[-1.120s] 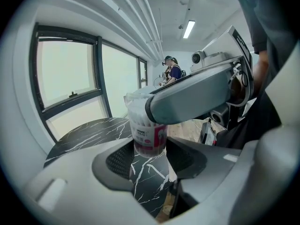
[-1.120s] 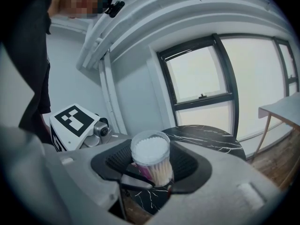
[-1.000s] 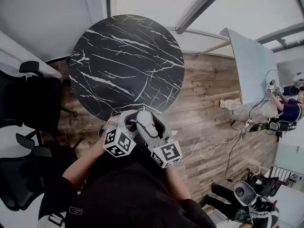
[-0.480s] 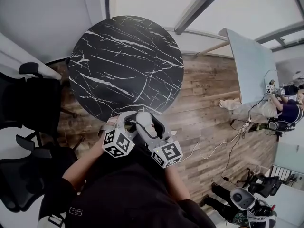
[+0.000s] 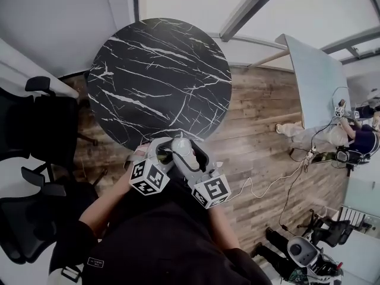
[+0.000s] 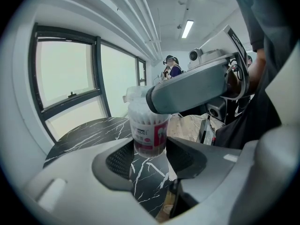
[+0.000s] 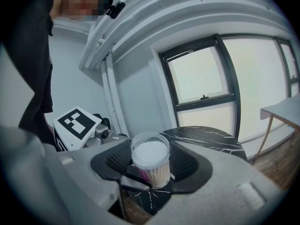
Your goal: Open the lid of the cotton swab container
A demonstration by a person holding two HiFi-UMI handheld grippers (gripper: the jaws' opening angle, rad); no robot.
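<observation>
The cotton swab container (image 6: 149, 135), a clear round tub with a red label and packed with swabs, is held upright in the air over the near edge of the black marble table (image 5: 154, 76). My left gripper (image 6: 149, 156) is shut on its lower body, a pad on each side. My right gripper (image 7: 151, 165) is shut round the top, where the clear lid (image 7: 150, 153) shows the white swab tips under it. In the left gripper view one of the right gripper's fingers (image 6: 187, 90) crosses the tub's top. From the head view, only the container's pale top (image 5: 180, 144) shows between both grippers.
Black office chairs (image 5: 35, 129) stand left of the round table. A pale rectangular table (image 5: 314, 82) is at the far right, with a person (image 5: 356, 135) and gear beside it. A white cable (image 5: 261, 186) trails over the wooden floor.
</observation>
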